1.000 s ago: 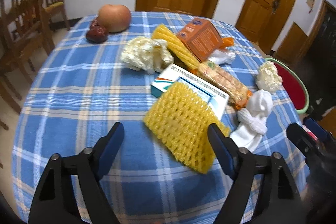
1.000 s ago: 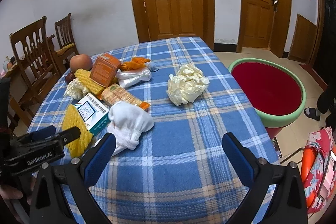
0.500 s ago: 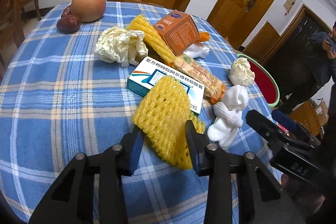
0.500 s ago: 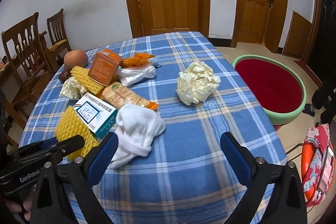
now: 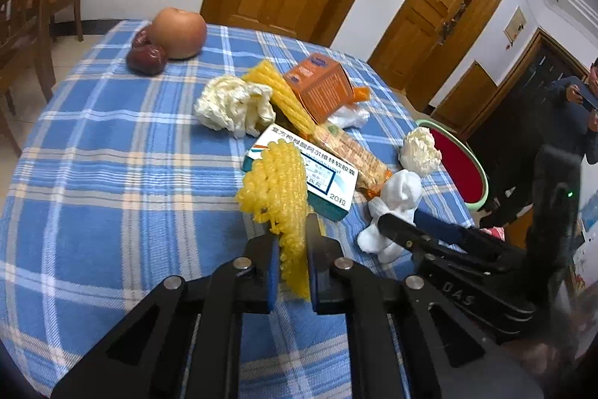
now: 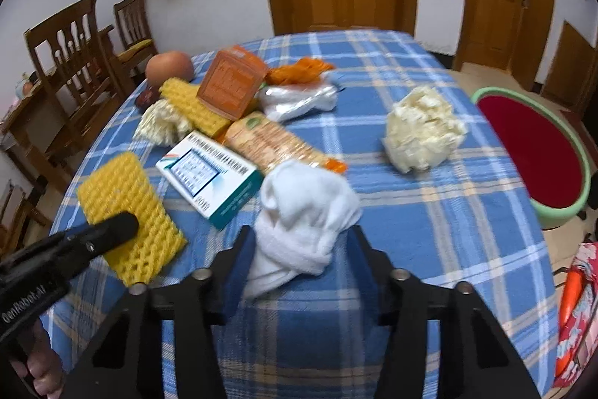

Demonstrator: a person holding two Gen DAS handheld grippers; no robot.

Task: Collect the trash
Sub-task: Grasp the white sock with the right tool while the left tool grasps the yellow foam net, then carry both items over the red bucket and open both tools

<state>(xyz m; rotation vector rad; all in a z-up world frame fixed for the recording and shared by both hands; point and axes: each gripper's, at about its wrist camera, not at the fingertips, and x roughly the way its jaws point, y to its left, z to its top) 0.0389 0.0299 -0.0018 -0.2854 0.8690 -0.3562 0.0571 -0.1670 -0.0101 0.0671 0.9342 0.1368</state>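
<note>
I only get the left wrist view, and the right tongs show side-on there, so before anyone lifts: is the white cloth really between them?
Observer: Yes. In the right wrist view the white cloth lies between the right tongs. Their jaws are closing around it, but it does not look squeezed.
Operator: And the basin? I only see a slice of it past the table edge.
Observer: The right wrist view shows most of the green basin. It stands beside the table, lower than the tabletop, and nothing shows on the visible part of its red inside.
</note>
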